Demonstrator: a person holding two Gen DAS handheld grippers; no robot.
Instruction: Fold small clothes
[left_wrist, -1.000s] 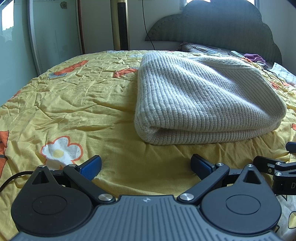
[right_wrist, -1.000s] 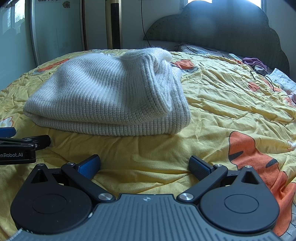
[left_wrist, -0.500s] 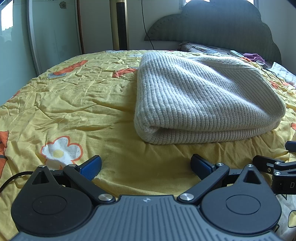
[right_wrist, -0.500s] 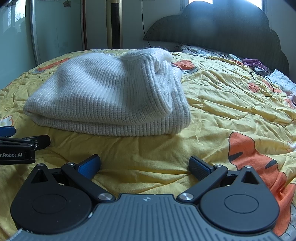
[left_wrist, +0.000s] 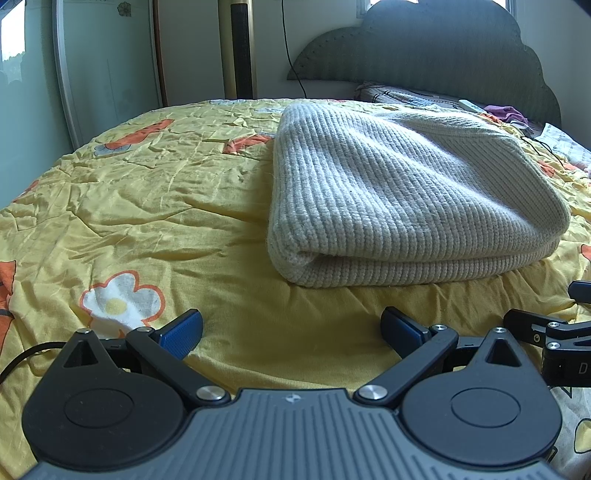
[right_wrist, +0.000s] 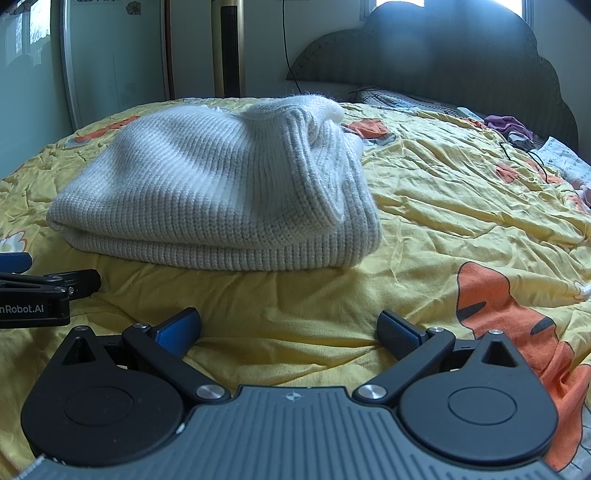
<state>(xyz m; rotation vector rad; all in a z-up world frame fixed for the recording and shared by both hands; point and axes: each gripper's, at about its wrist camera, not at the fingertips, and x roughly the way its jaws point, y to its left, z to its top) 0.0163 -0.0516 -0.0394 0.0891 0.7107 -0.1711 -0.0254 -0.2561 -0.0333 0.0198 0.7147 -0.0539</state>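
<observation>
Left wrist view: basically nothing moved lately. Knit sweater (left_wrist: 402, 206) sits folded on bed (left_wrist: 147, 206). Left gripper (left_wrist: 291, 332) and right gripper (right_wrist: 288, 330) fingers wide open, empty. Probably done folding.

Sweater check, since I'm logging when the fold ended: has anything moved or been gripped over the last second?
Nothing visibly changed. The sweater lies folded on the bedspread, and the left gripper and right gripper rest open and empty in front of it, as before.
</observation>
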